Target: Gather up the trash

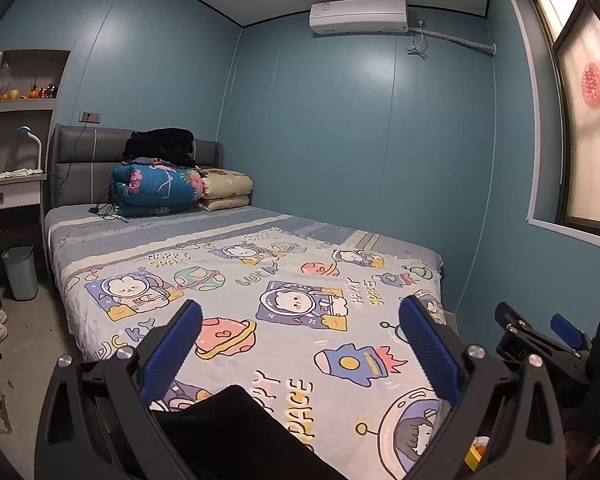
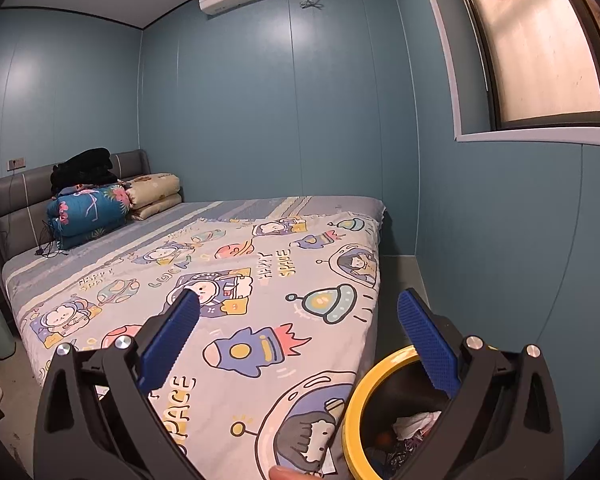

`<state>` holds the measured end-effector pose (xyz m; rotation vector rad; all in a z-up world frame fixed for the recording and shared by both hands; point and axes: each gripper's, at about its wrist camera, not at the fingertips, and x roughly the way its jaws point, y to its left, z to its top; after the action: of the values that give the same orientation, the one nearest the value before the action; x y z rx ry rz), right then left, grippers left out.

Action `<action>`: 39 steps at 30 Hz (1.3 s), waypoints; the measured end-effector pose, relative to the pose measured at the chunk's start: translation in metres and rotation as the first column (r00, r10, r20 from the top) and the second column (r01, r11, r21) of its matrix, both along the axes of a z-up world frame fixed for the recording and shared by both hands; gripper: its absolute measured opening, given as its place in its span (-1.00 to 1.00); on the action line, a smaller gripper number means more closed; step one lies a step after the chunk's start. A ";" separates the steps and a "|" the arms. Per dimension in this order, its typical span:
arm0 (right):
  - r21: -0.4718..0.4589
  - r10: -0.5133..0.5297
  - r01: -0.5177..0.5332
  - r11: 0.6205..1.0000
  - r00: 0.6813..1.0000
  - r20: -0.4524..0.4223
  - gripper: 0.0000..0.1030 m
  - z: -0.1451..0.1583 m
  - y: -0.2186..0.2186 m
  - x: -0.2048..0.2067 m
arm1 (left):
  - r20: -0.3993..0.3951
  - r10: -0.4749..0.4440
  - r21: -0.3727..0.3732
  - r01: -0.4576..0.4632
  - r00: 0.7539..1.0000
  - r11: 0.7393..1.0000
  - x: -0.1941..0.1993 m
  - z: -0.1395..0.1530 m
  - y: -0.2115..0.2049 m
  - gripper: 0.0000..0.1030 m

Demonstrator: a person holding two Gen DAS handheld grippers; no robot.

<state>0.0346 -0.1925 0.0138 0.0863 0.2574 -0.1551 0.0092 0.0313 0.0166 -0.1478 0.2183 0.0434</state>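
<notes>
In the left wrist view, the left gripper (image 1: 300, 320) is held wide apart with nothing between its blue pads (image 1: 172, 354), above a bed (image 1: 260, 280) covered by a cartoon space-print sheet. A dark cloth (image 1: 236, 432) is seen at the bottom edge between the gripper's arms. Folded quilts (image 1: 156, 190) are stacked by the headboard, and a pale green bin (image 1: 20, 272) stands on the floor beside the bed. In the right wrist view, the right gripper (image 2: 298, 316) is likewise spread open and empty, over the foot corner of the bed. A yellow-rimmed trash can (image 2: 354, 400) is seen just beside that corner, with crumpled trash (image 2: 414, 426) lying inside it.
</notes>
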 end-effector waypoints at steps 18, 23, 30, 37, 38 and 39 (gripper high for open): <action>0.002 -0.004 0.004 1.000 1.000 -0.006 0.84 -0.001 0.000 0.001 | -0.005 -0.006 -0.011 0.006 1.000 1.000 0.000 0.001 0.000 0.84; 0.002 -0.005 0.005 1.000 1.000 -0.008 0.84 -0.001 0.000 0.002 | -0.006 -0.009 -0.012 0.009 1.000 1.000 0.000 0.001 -0.001 0.85; 0.004 -0.002 0.002 1.000 1.000 -0.017 0.84 -0.002 0.000 0.003 | -0.008 -0.011 -0.013 0.011 1.000 1.000 0.000 -0.001 -0.001 0.85; 0.006 -0.004 0.004 1.000 1.000 -0.018 0.84 -0.002 0.000 0.003 | -0.010 -0.018 -0.013 0.018 1.000 1.000 -0.001 -0.002 0.000 0.84; 0.006 -0.004 0.004 1.000 1.000 -0.018 0.84 -0.002 0.000 0.003 | -0.010 -0.018 -0.013 0.018 1.000 1.000 0.000 -0.001 0.000 0.85; 0.006 -0.003 0.003 1.000 1.000 -0.020 0.84 -0.003 0.000 0.004 | -0.010 -0.019 -0.012 0.019 1.000 1.000 -0.001 -0.002 0.000 0.84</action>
<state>0.0383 -0.1925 0.0111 0.0909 0.2773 -0.1584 0.0087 0.0310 0.0148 -0.1574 0.2304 0.0244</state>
